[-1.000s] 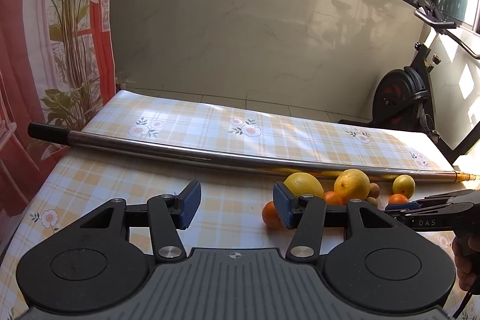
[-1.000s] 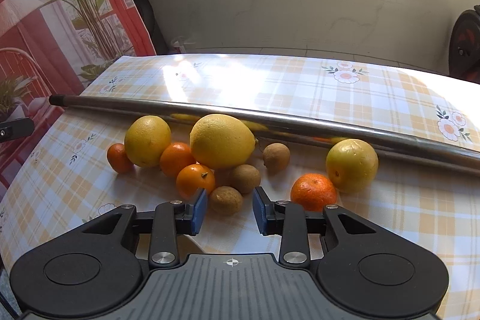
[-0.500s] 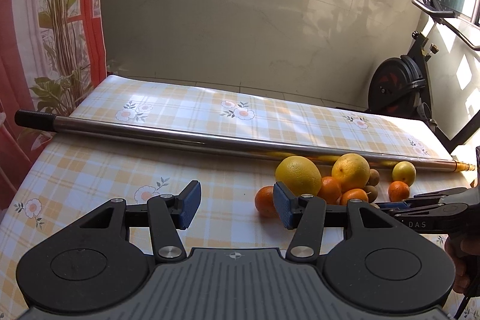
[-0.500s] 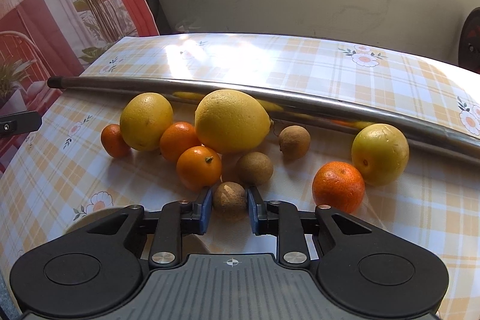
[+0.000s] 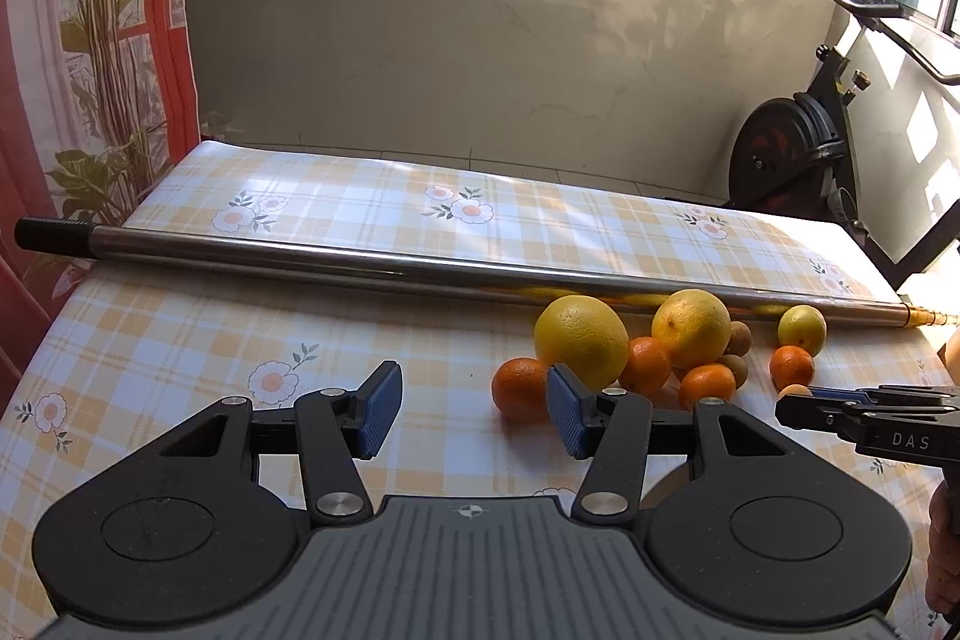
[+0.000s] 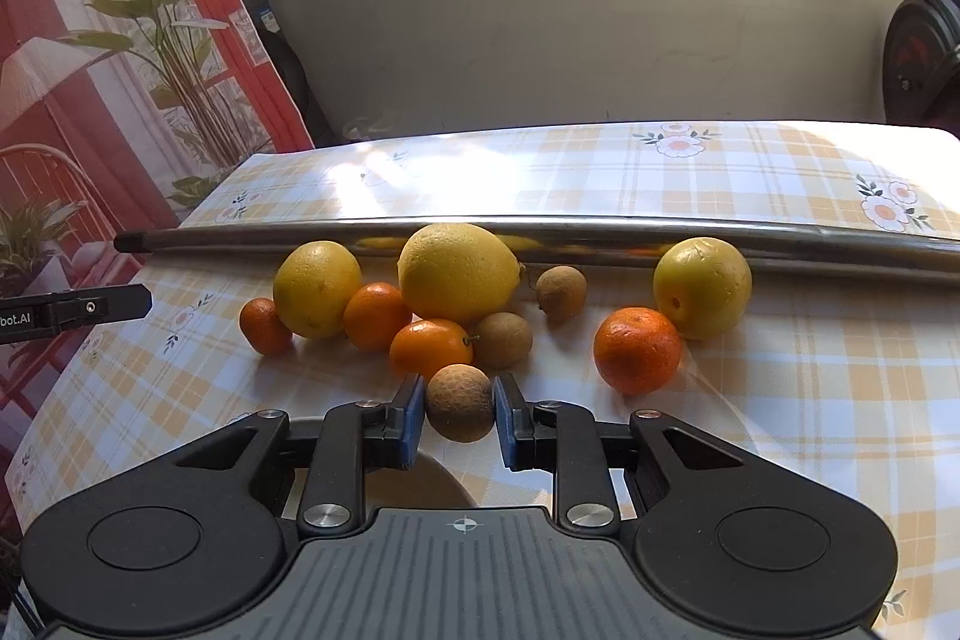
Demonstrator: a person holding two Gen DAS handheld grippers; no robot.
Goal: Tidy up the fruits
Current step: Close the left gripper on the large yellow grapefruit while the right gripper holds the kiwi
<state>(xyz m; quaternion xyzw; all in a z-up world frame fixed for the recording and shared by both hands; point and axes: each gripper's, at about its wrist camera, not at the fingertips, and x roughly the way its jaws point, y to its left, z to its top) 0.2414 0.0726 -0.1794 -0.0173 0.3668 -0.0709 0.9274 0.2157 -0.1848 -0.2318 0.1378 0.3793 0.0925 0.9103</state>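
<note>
My right gripper (image 6: 459, 412) is shut on a small brown round fruit (image 6: 461, 403), held just above the tablecloth in front of the fruit pile. The pile holds a large yellow citrus (image 6: 459, 271), a second yellow citrus (image 6: 317, 287), several small oranges such as one at the right (image 6: 637, 349), two more brown fruits (image 6: 504, 339) and a yellow-green fruit (image 6: 702, 287). My left gripper (image 5: 474, 409) is open and empty, left of the pile, its right finger in front of a small orange (image 5: 519, 388). The right gripper also shows in the left wrist view (image 5: 795, 403).
A long metal pole (image 5: 420, 271) lies across the table just behind the fruit. The checked tablecloth (image 5: 180, 340) spreads to the left. An exercise bike (image 5: 792, 154) stands beyond the table's far right corner. A plant and a red curtain stand at the left.
My right gripper has closed on the small brown fruit and raised it a little from the table. My left gripper has drifted closer to the fruit pile, still open.
</note>
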